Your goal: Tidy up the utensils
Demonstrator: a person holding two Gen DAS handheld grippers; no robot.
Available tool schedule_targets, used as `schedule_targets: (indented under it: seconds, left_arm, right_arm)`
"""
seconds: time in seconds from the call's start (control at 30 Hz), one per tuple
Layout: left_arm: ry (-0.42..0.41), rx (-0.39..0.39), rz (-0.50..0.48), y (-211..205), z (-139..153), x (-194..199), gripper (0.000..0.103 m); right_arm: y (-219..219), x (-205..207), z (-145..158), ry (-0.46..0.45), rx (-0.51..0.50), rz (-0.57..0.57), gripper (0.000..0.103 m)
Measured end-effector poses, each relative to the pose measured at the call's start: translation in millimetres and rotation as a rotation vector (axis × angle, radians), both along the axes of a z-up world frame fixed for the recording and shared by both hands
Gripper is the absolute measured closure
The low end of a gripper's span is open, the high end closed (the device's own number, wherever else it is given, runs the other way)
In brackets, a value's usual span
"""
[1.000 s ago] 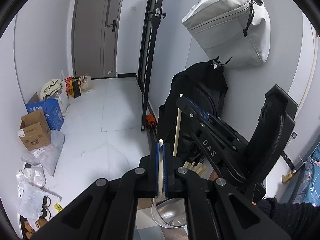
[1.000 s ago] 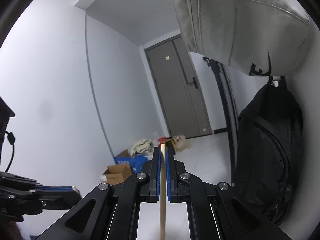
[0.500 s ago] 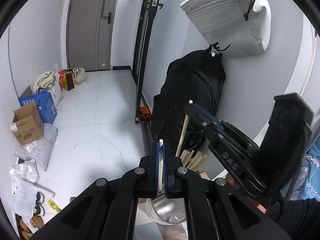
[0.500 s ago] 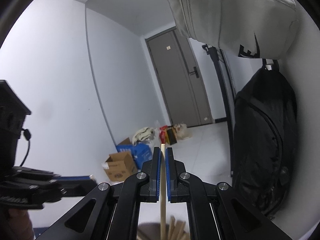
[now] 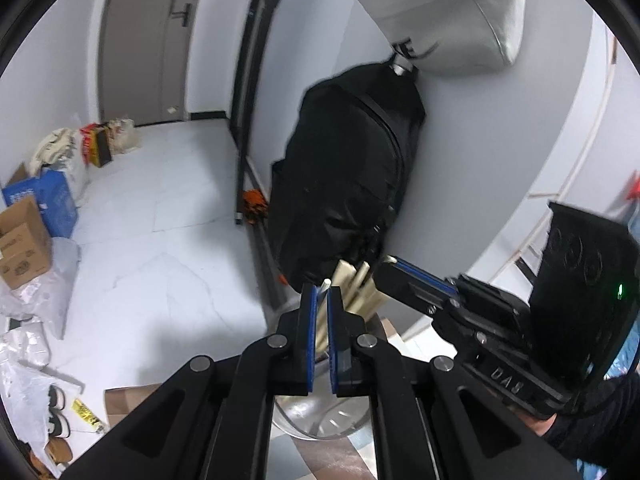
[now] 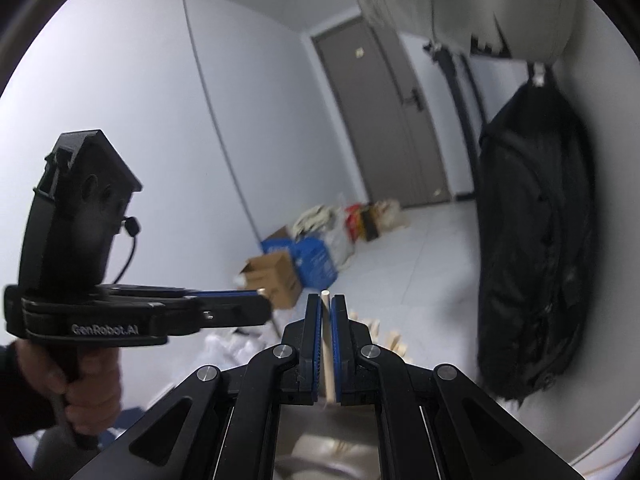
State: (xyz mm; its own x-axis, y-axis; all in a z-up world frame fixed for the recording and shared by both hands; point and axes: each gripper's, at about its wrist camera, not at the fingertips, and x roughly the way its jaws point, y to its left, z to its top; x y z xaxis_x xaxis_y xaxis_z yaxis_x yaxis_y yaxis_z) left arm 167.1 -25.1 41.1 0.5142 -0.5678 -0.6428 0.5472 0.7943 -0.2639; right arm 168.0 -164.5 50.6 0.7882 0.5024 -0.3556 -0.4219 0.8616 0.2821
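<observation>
My left gripper point(image 5: 320, 294) is shut on a pale wooden chopstick point(image 5: 321, 332), which stands upright between the blue pads. Right under it is a steel cup point(image 5: 320, 420) with several chopsticks point(image 5: 360, 284) standing in it. My right gripper point(image 6: 326, 304) has a second chopstick point(image 6: 328, 344) between its pads. Its jaws are opening: the stick leans and a thin gap shows on its left. In the left wrist view the right gripper point(image 5: 394, 266) sits over the cup's chopsticks. In the right wrist view the left gripper point(image 6: 256, 304) comes in from the left.
A black backpack point(image 5: 344, 176) hangs on the wall just behind the cup, under a grey bag point(image 5: 440, 12). Cardboard boxes point(image 5: 24, 236) and plastic bags point(image 5: 28, 300) lie on the white floor at left. A person's hand point(image 6: 76, 384) grips the left tool.
Both grippers have sunk and tipped down toward the cup, which now shows larger below them. The right gripper's pads have parted slightly and its chopstick now leans.
</observation>
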Motion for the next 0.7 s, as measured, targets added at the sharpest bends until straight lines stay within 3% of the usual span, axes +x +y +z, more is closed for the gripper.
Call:
schedule_targets:
  seconds: [0.13,0.23,0.3,0.37,0.47,0.6,0.7]
  left_arm:
    - [0.075,-0.030,-0.001,5.1,-11.9,6.0,0.101]
    - [0.098,-0.075,0.011,13.4,-9.5,3.9,0.101]
    - [0.075,-0.067,0.032,14.2,-5.9,-0.6,0.096]
    - [0.061,-0.072,0.043,14.8,-2.1,-8.3,0.084]
    - [0.023,-0.054,0.071,12.2,2.8,-23.0,0.076]
    - [-0.046,-0.023,0.120,3.7,10.8,-48.4,0.074]
    - [-0.093,-0.025,0.168,3.1,18.5,-64.9,0.060]
  right_arm:
    - [-8.7,-3.9,1.6,0.039,0.003,-0.002,0.091]
    - [-19.9,-20.0,0.7,0.045,0.024,-0.019,0.080]
    - [-28.9,-31.9,-1.0,0.054,0.037,-0.039,0.068]
    - [-37.4,-40.7,-2.9,0.060,0.046,-0.059,0.056]
    - [-46.1,-52.6,-2.4,0.070,0.059,-0.085,0.053]
    - [-51.2,-69.4,5.9,0.051,0.067,-0.109,0.037]
    - [-48.1,-82.4,12.6,0.018,0.068,-0.116,0.027]
